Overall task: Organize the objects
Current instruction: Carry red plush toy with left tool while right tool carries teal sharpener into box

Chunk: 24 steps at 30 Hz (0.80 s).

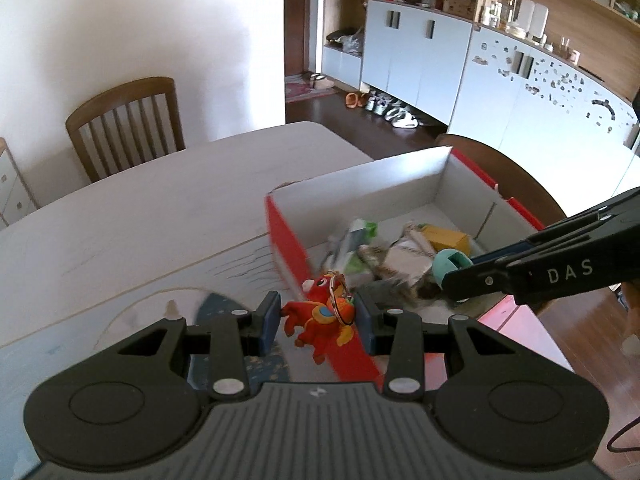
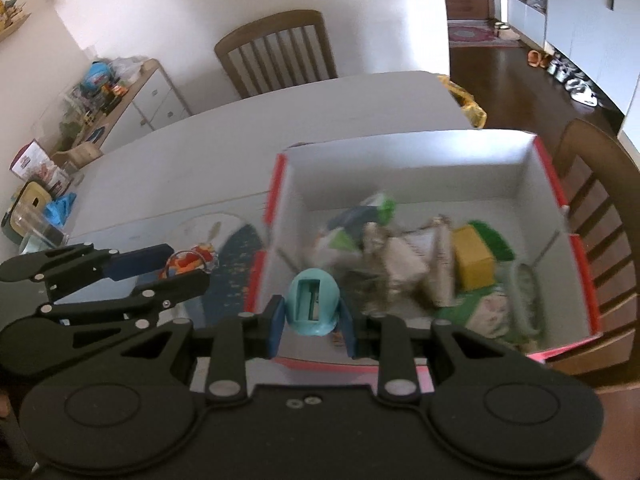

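Between the blue pads of the left gripper point(image 1: 316, 320) hangs a red toy keychain point(image 1: 320, 318), clamped over the near red wall of the box point(image 1: 286, 240). Over the box's near edge, the right gripper point(image 2: 312, 322) pinches a teal sharpener point(image 2: 314, 306) between its fingers.

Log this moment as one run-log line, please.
left gripper: shut on red keychain toy | right gripper: shut on teal sharpener | both near red box

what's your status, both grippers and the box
Left gripper shut on red keychain toy, at the box's near corner. Right gripper shut on teal sharpener, over red box. Box already cluttered; nothing in the way.
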Motion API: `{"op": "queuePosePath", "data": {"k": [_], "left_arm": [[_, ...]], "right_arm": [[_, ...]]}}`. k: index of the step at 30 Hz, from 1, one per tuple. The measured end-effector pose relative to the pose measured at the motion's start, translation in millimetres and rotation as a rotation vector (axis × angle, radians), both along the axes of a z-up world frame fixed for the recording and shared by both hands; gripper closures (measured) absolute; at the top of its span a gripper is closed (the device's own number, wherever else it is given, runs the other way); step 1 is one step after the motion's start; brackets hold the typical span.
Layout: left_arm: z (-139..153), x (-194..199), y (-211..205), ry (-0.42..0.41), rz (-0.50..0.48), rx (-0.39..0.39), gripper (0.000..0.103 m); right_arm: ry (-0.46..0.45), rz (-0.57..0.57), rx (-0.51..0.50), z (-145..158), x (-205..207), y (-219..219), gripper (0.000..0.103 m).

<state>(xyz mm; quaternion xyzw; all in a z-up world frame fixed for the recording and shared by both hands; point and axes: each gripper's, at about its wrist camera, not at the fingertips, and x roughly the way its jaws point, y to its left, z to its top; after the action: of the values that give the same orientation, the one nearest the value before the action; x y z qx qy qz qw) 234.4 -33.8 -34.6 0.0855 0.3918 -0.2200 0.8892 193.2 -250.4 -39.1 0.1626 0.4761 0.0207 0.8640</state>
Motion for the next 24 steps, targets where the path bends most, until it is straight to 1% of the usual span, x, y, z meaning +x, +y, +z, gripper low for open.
{"op": "queuePosePath", "data": {"k": [9, 14, 17, 21, 24], "left_arm": [[-5, 5, -55, -0.003, -0.022, 0.010, 0.064], [-9, 9, -79, -0.005, -0.030, 0.026, 0.064], [-15, 14, -90, 0.002, -0.029, 0.041, 0.064], [-27, 21, -105, 0.042, -0.035, 0.050, 0.064], [-38, 26, -114, 0.068, -0.037, 0.071, 0.064]], "right_arm": [[0.004, -0.041, -0.021, -8, -11, -60, 0.075], [0.020, -0.052, -0.047, -18, -12, -84, 0.075], [0.025, -0.053, -0.065, -23, -5, -95, 0.075], [0.026, -0.041, -0.086, -28, 13, -106, 0.075], [0.033, -0.020, -0.095, -35, 28, -107, 0.075]]}}
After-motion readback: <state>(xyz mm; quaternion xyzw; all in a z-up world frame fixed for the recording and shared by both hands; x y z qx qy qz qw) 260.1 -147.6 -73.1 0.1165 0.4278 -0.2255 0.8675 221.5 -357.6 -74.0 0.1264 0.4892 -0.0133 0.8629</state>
